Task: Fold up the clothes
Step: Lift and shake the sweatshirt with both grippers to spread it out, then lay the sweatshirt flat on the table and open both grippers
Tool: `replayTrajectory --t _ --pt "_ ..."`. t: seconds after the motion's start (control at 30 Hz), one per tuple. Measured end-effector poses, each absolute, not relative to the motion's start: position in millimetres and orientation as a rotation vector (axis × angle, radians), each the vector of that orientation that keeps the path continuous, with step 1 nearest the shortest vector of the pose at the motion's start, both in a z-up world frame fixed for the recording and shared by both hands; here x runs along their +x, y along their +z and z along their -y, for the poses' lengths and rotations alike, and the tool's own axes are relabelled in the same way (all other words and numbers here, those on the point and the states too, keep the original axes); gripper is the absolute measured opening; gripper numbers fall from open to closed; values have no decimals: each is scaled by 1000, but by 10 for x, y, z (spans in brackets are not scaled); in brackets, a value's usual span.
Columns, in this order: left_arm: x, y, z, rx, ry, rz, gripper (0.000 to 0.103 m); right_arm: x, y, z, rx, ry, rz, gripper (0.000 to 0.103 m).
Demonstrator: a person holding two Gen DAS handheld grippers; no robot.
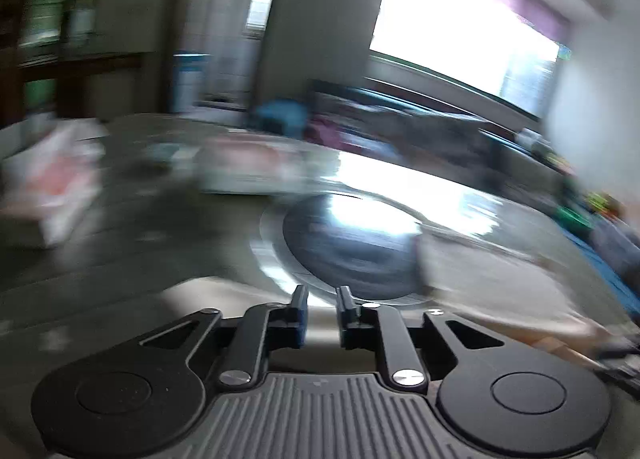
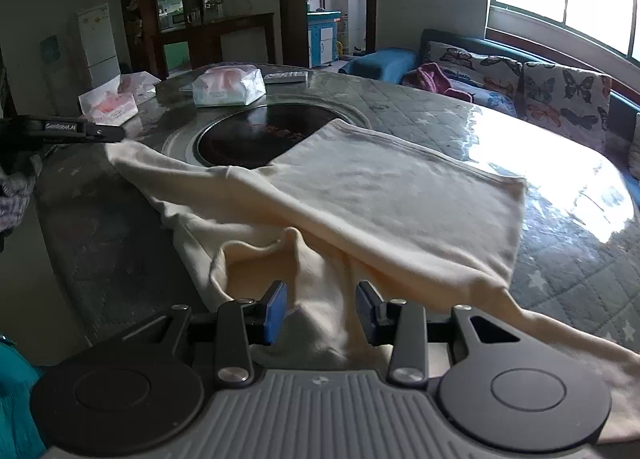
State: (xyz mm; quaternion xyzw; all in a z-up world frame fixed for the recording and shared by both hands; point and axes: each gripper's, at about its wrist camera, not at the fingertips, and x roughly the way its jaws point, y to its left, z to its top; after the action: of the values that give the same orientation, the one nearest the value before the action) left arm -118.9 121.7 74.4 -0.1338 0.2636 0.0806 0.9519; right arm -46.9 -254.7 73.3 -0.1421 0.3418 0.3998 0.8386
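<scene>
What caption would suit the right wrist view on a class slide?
Open right gripper poised over a cream shirt spread on the table, left gripper at its far corner.

left wrist view, heavily motion-blurred: left gripper (image 1: pixel 322 309) with its blue-padded fingers (image 1: pixel 301 313) a narrow gap apart, nothing between them; beyond, a dark round hob (image 1: pixel 348 247) set in the table (image 1: pixel 120 243); pale cloth (image 1: pixel 500 283) at right
</scene>
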Motion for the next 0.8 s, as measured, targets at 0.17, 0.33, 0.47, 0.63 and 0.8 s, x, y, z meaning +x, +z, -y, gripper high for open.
replayTrajectory --t 0.17,0.33,0.47,0.63,0.8 --pt "-968 734 -584 -193 -142 -579 38 -469 662 2451 -331 851 -747 37" --pt "-751 576 -85 -70 -268 -639 42 -509 650 2481 -334 835 -738 24" --pt "-614 422 92 -3 -286 -686 37 -541 641 2505 -336 822 -731 11" --pt "-607 386 142 19 -280 -674 3 -582 629 2534 -339 807 -723 6" --pt "-915 619 76 0 -321 -558 2 -624 704 2569 -327 831 -713 7"
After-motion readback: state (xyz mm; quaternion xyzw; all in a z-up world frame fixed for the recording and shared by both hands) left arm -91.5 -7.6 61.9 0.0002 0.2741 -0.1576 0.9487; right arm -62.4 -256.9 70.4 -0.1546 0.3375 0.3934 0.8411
